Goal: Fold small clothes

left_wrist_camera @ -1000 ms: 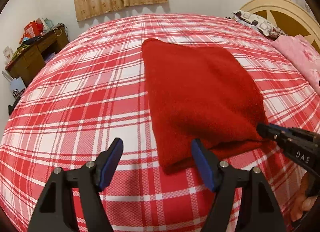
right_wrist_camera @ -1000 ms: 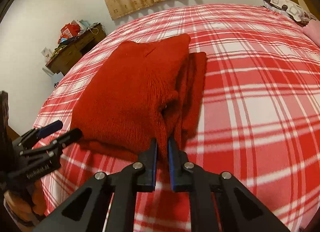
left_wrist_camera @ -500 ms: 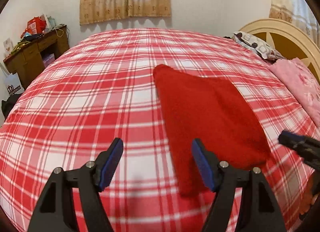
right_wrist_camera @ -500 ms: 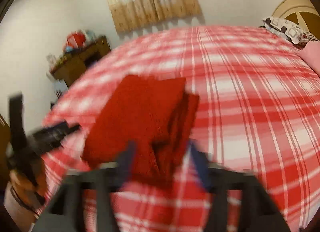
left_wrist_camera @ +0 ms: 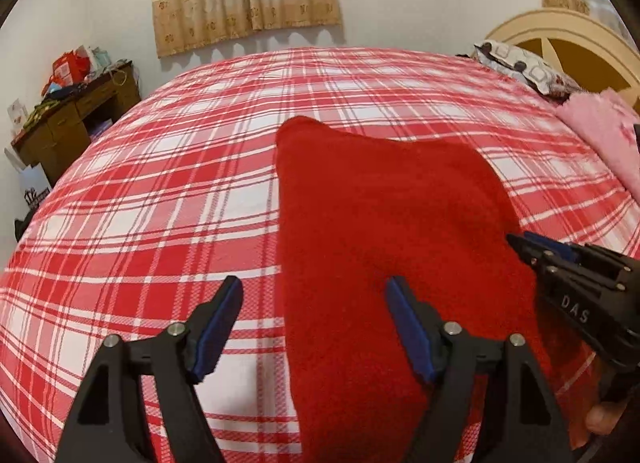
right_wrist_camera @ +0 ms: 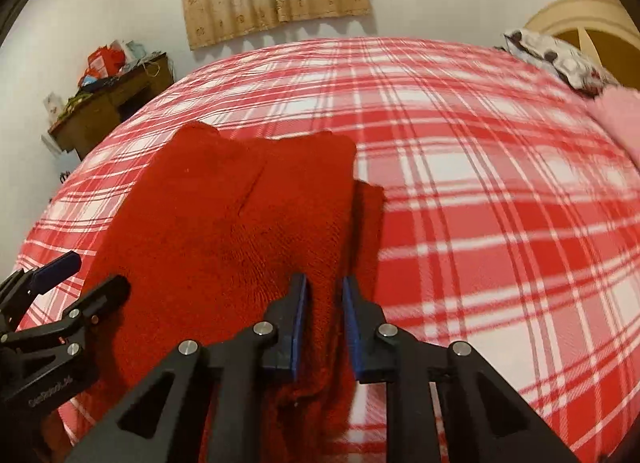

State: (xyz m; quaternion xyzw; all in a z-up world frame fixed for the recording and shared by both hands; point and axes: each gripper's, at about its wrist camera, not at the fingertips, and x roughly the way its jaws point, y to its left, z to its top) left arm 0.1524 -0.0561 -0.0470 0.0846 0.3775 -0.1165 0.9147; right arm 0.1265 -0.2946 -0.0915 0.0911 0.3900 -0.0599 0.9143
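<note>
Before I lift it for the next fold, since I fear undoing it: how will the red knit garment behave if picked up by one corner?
The red knit garment will probably flop and sag: it lies soft in layers on the plaid bedsheet. Its layers already sit offset, so they may slide apart. The fuzzy knit likely grips, not slips.

Left gripper (left_wrist_camera: 314, 327) jaws opening wide, right gripper (right_wrist_camera: 324, 319) jaws closing, nearly together
</note>
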